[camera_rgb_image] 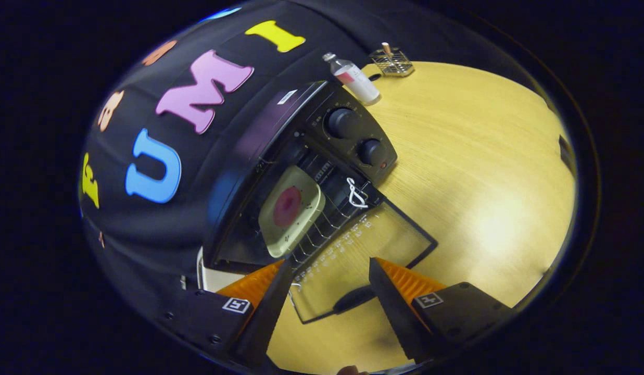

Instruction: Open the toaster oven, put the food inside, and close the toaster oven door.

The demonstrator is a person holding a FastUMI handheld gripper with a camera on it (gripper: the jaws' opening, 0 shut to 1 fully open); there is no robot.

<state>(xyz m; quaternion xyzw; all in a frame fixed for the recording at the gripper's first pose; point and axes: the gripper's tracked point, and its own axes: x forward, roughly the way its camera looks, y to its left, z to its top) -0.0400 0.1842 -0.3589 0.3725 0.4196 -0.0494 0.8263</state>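
The oven (280,172) sits on the table (483,172) against the booth wall, its door (363,255) dropped fully open and lying flat over the tabletop. Inside, on the wire rack (322,229), rests a pale tray (290,211) carrying a round reddish piece of food (287,206). A white cord loop (356,194) hangs at the corner of the oven mouth, beside the control panel with two dark knobs (342,123). The gripper (329,273) is released, fingers spread wide and holding nothing; one finger (259,284) lies near the oven's front corner, the other over the door glass. The door's dark handle (354,299) shows between the fingers. Beyond the oven stands a small bottle (353,78) with a red label, tilted in the view. Just past it sits a small wire basket (391,62) at the table's far edge.
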